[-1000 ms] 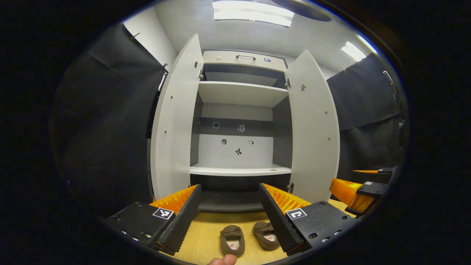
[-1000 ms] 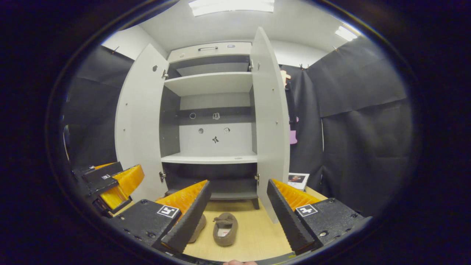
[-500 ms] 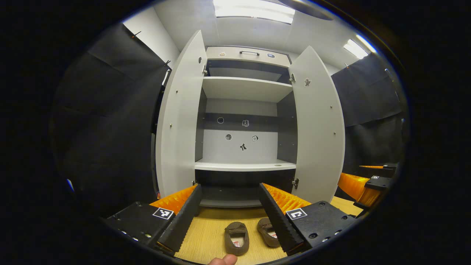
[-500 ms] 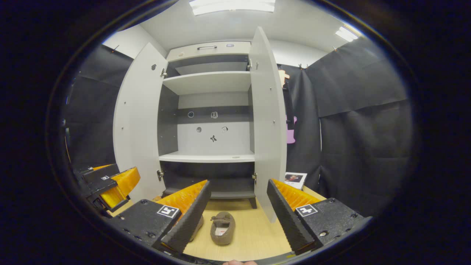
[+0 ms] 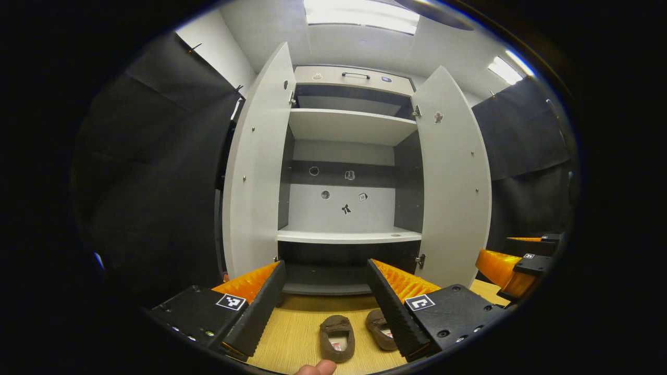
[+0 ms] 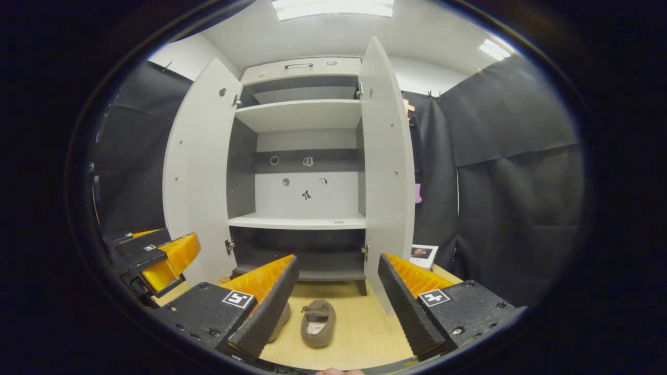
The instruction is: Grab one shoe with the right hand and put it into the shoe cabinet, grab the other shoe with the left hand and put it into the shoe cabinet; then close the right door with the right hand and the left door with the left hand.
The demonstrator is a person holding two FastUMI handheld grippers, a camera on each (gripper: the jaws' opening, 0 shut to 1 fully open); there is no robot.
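Counting the items: two brown shoes, one shoe cabinet (image 5: 346, 156) with two doors, both open, and two tongs. The left tongs (image 5: 325, 304) stand wide apart, holding and touching nothing; the left shoe (image 5: 337, 337) lies on the wooden floor (image 5: 292, 333) between their fingers, beyond the tips. The right shoe (image 5: 379, 328) lies just beside it, partly behind the right-hand finger. The right tongs (image 6: 336, 299) also gape wide and empty, with the right shoe (image 6: 318, 323) ahead between their fingers.
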